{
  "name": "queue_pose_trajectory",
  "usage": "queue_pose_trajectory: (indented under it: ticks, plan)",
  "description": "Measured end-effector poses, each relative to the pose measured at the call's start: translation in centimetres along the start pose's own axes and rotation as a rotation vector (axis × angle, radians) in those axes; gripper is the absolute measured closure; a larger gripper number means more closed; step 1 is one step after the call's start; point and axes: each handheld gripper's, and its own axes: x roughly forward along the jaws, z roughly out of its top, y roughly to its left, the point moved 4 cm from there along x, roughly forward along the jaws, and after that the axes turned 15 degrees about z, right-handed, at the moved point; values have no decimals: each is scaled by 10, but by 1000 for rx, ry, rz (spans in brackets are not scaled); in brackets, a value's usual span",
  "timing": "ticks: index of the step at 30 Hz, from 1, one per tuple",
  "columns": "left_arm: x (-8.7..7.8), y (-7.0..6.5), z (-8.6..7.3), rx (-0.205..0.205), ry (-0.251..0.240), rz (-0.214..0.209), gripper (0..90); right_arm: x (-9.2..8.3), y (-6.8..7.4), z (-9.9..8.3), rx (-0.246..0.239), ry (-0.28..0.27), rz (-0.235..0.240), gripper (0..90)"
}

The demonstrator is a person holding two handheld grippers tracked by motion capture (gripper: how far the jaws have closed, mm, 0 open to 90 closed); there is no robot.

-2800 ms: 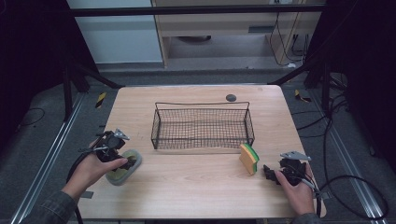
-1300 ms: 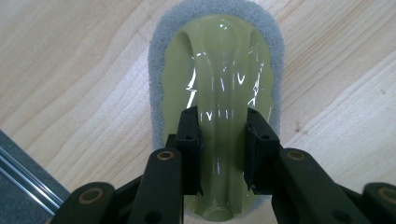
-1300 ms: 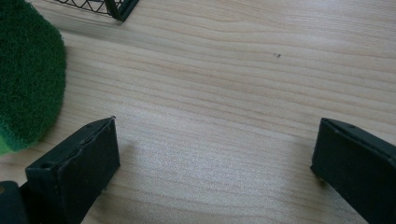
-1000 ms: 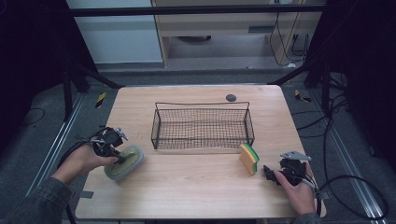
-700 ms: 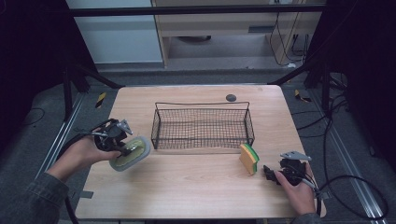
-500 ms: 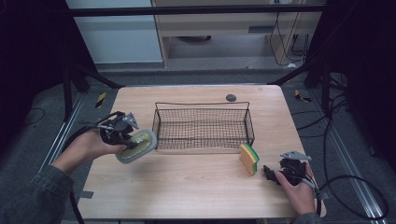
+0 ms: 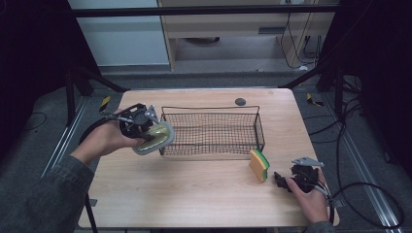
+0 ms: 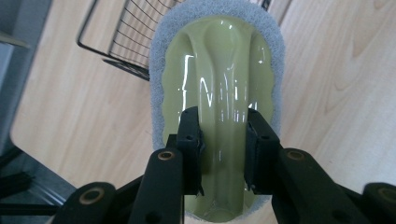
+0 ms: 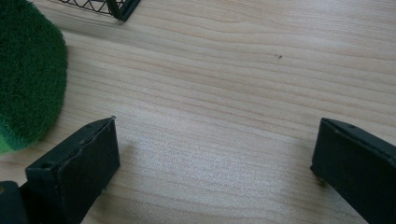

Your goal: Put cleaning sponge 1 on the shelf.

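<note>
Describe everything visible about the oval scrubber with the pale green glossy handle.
The oval scrubber with a pale yellow-green glossy plastic top and grey fibrous pad rim has a raised ridge along its length. The left gripper is shut on that ridge, one black jaw on each side. It is held off the table, tilted, beside the left end of the black wire basket.

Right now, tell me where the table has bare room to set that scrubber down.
Widest free patch: the near table strip, between the wire basket front wall and the near edge, left of the sponge. The basket floor looks bare too. Crowded: the near right corner, where the right gripper rests beside the sponge. The left gripper holds the scrubber.
</note>
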Motion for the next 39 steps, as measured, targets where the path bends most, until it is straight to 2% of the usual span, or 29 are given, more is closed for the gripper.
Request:
queue_pose_trajectory:
  ticks: [3, 11, 16, 24, 28, 33, 39]
  plan:
    - [0, 4, 9, 7, -19, 21, 707, 0, 0, 0, -1, 0, 0, 9]
    - [6, 14, 33, 63, -39, 83, 707, 0, 0, 0, 1, 0, 1, 10]
    - [12, 16, 48, 94, -47, 85, 707, 0, 0, 0, -2, 3, 5, 10]
    - [12, 17, 67, 148, -73, 95, 707, 0, 0, 0, -4, 0, 6, 9]
    - [15, 18, 73, 170, -63, 98, 707, 0, 0, 0, -6, 0, 8, 10]
    - [20, 18, 79, 178, -46, 107, 707, 0, 0, 0, -6, 0, 8, 10]
    - [27, 15, 85, 226, -76, 106, 707, 1, -1, 1, -11, 1, 12, 10]
